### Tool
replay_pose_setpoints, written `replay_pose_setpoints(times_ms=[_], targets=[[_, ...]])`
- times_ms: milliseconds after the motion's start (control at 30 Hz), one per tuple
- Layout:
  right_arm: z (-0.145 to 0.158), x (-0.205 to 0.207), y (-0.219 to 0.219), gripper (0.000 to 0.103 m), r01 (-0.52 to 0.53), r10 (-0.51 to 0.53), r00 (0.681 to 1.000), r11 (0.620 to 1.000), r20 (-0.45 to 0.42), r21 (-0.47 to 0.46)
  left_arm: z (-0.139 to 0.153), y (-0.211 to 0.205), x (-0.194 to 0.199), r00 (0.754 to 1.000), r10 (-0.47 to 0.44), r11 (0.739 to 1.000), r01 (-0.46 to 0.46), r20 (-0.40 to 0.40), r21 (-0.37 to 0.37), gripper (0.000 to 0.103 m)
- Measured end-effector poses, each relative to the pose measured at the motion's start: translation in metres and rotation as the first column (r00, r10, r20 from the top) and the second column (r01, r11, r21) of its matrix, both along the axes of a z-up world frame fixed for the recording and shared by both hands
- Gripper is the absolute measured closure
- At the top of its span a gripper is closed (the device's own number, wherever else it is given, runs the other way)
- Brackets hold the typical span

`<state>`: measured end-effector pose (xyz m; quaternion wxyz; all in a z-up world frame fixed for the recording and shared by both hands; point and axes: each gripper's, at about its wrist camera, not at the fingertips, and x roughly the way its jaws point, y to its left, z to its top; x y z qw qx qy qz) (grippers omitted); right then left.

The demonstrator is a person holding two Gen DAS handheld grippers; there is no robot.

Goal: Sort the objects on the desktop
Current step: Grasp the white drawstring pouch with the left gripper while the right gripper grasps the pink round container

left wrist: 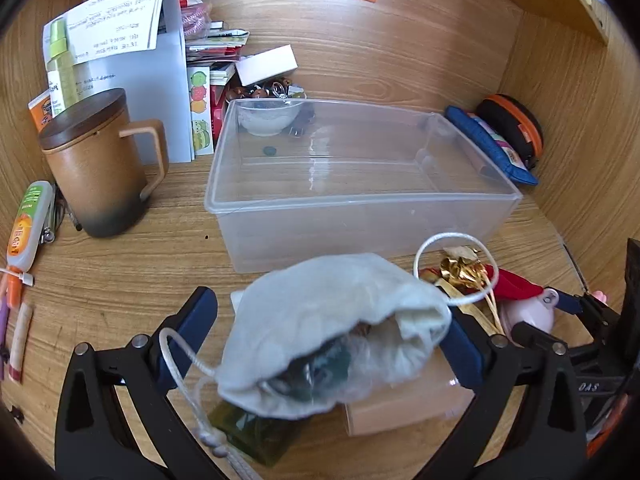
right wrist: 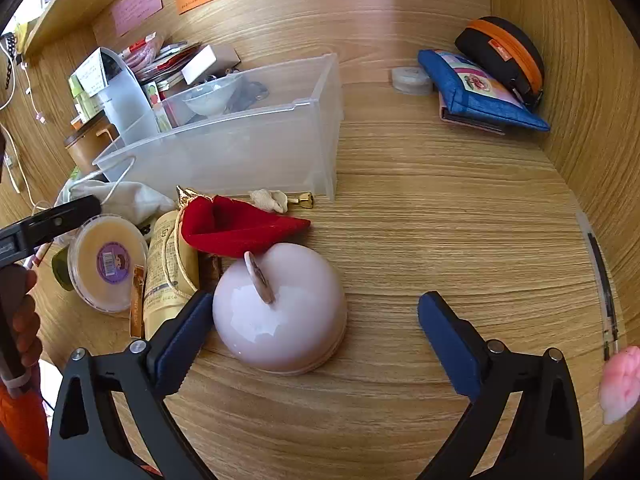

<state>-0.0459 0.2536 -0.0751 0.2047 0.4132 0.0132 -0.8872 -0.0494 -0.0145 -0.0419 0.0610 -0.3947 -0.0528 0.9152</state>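
Looking down at the wooden desk (right wrist: 420, 208), the biggest thing on it is the clear bin (left wrist: 360, 184), open-topped, set toward the back; the only thing I can make out on its floor is a small dark speck. Left of it stands a brown lidded mug (left wrist: 96, 168), with white papers (left wrist: 132, 60) propped behind. Over in the far right corner a blue pouch (right wrist: 480, 92) leans against a black and orange case (right wrist: 504, 56), a small round tin (right wrist: 412, 80) just beside the pouch.

Now the clutter in front of the bin. The white drawstring bag (left wrist: 332, 328) sits between the left gripper's (left wrist: 328, 344) blue pads, mouth toward the camera, dark bits showing inside. Those fingers stand wide apart, and I cannot tell whether they press the cloth. Under the bag, a green packet and a pale box.

Next, the pink dome (right wrist: 280, 312), glossy, a small knob on top, resting on the desk. The right gripper (right wrist: 316, 328) stands fully apart around it: the left pad just beside the dome's edge, the right pad well clear on bare wood.

Behind the dome, a red cloth (right wrist: 236, 228) lies crumpled, touching a yellow tube (right wrist: 168, 272). Left of that, a round tub (right wrist: 108, 260) with a purple label. Smallest of all, a pale shell (right wrist: 272, 200) and a gold bell (right wrist: 304, 199) lie right at the bin's front wall.
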Motion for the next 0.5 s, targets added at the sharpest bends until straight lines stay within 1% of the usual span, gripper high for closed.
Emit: replay_pose_setpoints(times_ms=[167, 267, 300, 333, 367, 400, 433, 467, 500], targets=[[-0.002, 0.000, -0.007, 0.010, -0.016, 0.017, 1.000, 0.999, -0.003, 0.033, -0.007, -0.002, -0.007, 1.000, 0.003, 1.000, -0.003, 0.015, 0.012, 0.000], [-0.003, -0.001, -0.007, 0.011, -0.020, 0.021, 1.000, 0.999, -0.010, 0.031, -0.010, -0.005, -0.008, 1.000, 0.003, 0.999, -0.004, 0.017, 0.035, 0.000], [-0.003, -0.001, -0.007, 0.014, -0.022, 0.023, 1.000, 0.999, -0.012, 0.029, -0.011, -0.005, -0.008, 1.000, 0.001, 0.999, -0.001, 0.014, 0.039, 0.002], [-0.003, -0.001, -0.008, 0.017, -0.024, 0.025, 1.000, 0.999, -0.016, 0.027, -0.011, -0.006, -0.008, 1.000, -0.005, 0.999, 0.004, 0.011, 0.043, 0.008], [-0.003, -0.001, -0.008, 0.023, -0.026, 0.027, 0.999, 0.999, -0.020, 0.026, -0.011, -0.006, -0.008, 1.000, -0.012, 0.999, 0.012, 0.008, 0.045, 0.014], [-0.003, 0.000, -0.008, 0.029, -0.027, 0.028, 0.999, 0.999, -0.025, 0.030, -0.012, -0.005, -0.009, 1.000, -0.025, 0.999, 0.025, 0.014, 0.042, 0.025], [-0.002, 0.000, -0.010, 0.033, -0.030, 0.031, 0.999, 0.999, -0.031, 0.039, -0.012, -0.003, -0.009, 1.000, -0.027, 0.999, 0.027, 0.015, 0.036, 0.028], [-0.002, 0.001, -0.011, 0.040, -0.031, 0.033, 0.999, 0.998, -0.040, 0.054, -0.012, -0.003, -0.008, 1.000, -0.025, 0.999, 0.025, 0.008, 0.027, 0.029], [-0.002, 0.001, -0.013, 0.042, -0.030, 0.033, 0.998, 0.998, -0.045, 0.064, -0.011, -0.001, -0.008, 1.000, -0.026, 1.000, 0.026, 0.002, 0.016, 0.035]])
